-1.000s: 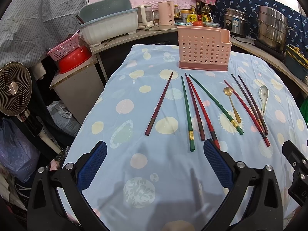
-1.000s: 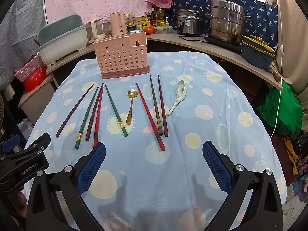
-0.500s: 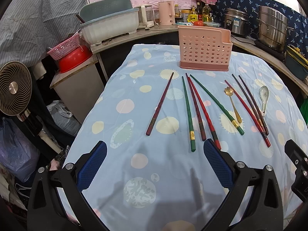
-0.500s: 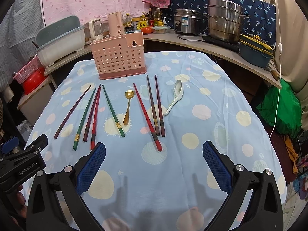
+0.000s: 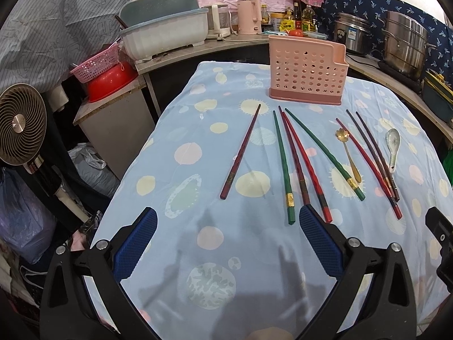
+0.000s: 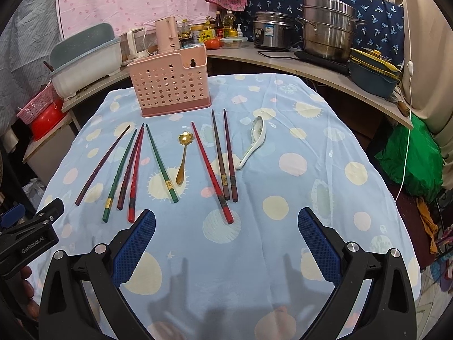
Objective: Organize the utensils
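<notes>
Table (image 6: 325,147) w/ light-blue dotted cloth fills centre & lower frame. Pink perforated holder (image 6: 169,85) stands upright at upper centre. Below it, chopsticks in a loose row: dark red one (image 6: 102,165) far left, then green (image 6: 119,172), maroon (image 6: 130,167), red (image 6: 135,173), another green (image 6: 161,163). Gold spoon (image 6: 183,155) mid-row. Right of it red chopstick (image 6: 211,172), two dark ones (image 6: 225,155), white spoon (image 6: 252,141).

Thin matt cloth (image 6: 311,170) with pale dots over the worktop, perforated pink plastic holder (image 6: 170,85) – smooth, glossy lacquered chopsticks (image 6: 211,171) in red, green and dark brown, shiny gold metal spoon (image 6: 183,157), glazed white ceramic spoon (image 6: 252,144), hand-held gripper pads (image 6: 134,245) – textured blue rubber on matt black plastic
</notes>
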{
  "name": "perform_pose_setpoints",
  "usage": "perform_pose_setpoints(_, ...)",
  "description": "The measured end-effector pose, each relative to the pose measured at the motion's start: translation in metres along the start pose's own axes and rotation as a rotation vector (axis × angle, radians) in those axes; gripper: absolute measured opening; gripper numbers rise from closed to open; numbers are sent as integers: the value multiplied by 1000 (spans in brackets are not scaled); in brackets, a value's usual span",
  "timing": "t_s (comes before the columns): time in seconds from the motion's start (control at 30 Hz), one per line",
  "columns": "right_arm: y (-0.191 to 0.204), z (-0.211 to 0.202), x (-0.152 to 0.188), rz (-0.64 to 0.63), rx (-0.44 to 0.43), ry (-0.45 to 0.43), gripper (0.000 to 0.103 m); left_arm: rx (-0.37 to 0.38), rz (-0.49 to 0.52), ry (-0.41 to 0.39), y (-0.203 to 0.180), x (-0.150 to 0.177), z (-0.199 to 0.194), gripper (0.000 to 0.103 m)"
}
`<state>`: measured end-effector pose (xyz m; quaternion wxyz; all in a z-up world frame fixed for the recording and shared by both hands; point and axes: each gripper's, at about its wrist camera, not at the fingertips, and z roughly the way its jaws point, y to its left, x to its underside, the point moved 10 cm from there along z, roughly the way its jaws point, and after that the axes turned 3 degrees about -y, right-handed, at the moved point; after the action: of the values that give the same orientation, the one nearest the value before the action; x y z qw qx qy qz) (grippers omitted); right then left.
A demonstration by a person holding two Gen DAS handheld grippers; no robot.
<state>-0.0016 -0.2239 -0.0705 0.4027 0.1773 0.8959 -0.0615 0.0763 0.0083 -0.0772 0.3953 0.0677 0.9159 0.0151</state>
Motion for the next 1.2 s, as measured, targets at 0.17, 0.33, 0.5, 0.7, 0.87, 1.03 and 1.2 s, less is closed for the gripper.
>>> perform_pose_setpoints(0.17, -7, 7, 1, 10, 12, 12, 97, -10, -28, 17, 14, 0, 11, 96)
perform_pose_setpoints(0.33, -12, 17, 3, 14, 20, 28, 97, -4, -37, 34, 22, -1, 26, 96)
perform_pose_setpoints(0.5, -16, 27, 3, 16, 24, 43, 97, 4, -30, 59, 23, -1, 44, 96)
perform_pose_setpoints(0.7, -19, 39, 4, 20, 30, 64, 96, 21, -10, 72, 17, -2, 66, 91)
perform_pose_setpoints(0.87, -17, 49, 4, 17, 25, 74, 96, 58, -18, 91, 15, -1, 80, 75)
perform_pose_setpoints(1.03, -14, 57, 3, 14, 20, 84, 96, 110, -29, 123, 12, 3, 93, 52)
perform_pose_setpoints(1.2, -12, 65, 4, 6, 18, 91, 96, 129, -23, 123, 7, 3, 100, 27)
